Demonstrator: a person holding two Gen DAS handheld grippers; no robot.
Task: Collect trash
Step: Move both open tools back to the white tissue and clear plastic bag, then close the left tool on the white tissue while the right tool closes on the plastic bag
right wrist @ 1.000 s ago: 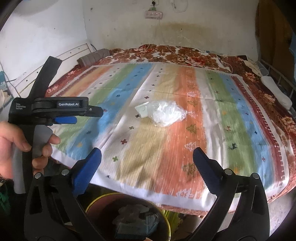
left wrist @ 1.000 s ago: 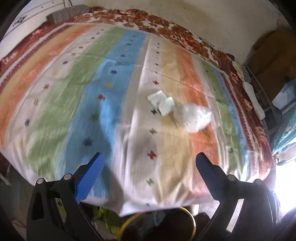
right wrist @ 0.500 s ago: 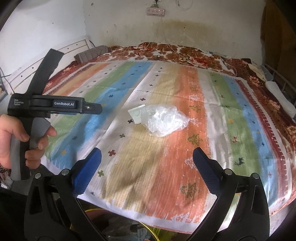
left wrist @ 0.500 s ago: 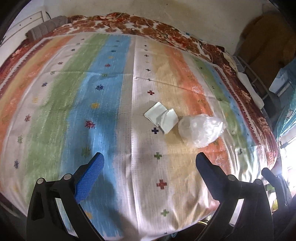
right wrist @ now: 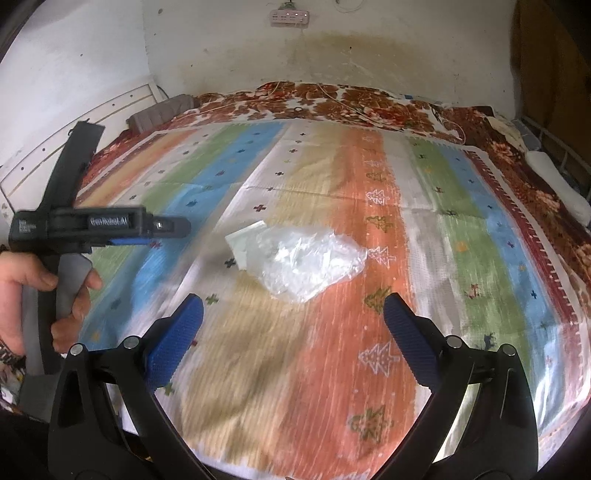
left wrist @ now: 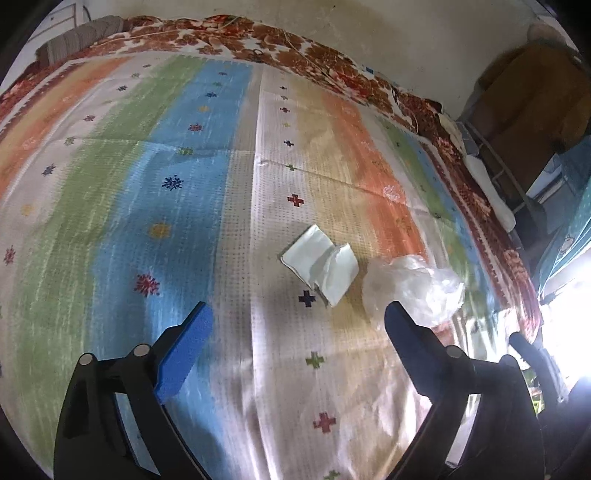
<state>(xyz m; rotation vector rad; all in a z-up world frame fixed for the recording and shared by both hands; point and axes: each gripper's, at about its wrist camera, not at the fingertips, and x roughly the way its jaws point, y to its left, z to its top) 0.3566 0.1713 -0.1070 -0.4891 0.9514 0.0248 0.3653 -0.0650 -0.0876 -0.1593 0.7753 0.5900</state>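
Note:
Two pieces of trash lie mid-bed on the striped bedspread point(left wrist: 184, 192): a crumpled white paper point(left wrist: 321, 264) and, touching its right side, a crumpled clear plastic bag point(left wrist: 413, 284). My left gripper point(left wrist: 295, 314) hovers just short of the paper; its jaws are closing with nothing between them. In the right wrist view the plastic bag point(right wrist: 310, 258) half covers the paper point(right wrist: 242, 240). My right gripper point(right wrist: 293, 306) stands open just short of the bag, holding nothing. A hand point(right wrist: 22, 288) holds the left gripper point(right wrist: 177, 223) at the left, above the bedspread point(right wrist: 461, 229).
A brown floral blanket point(right wrist: 332, 99) shows beyond the bedspread, by the stained wall. A grey rolled cloth point(right wrist: 159, 112) lies by the white headboard. A metal rack point(left wrist: 495, 162) and a white bundle point(right wrist: 557, 184) stand along the bed's right side. A power strip point(right wrist: 290, 16) hangs on the wall.
Both grippers have come forward and down over the bed, so the paper and bag look larger and closer. The yellow-rimmed bin below the bed edge has left both views. The left jaws stand slightly narrower.

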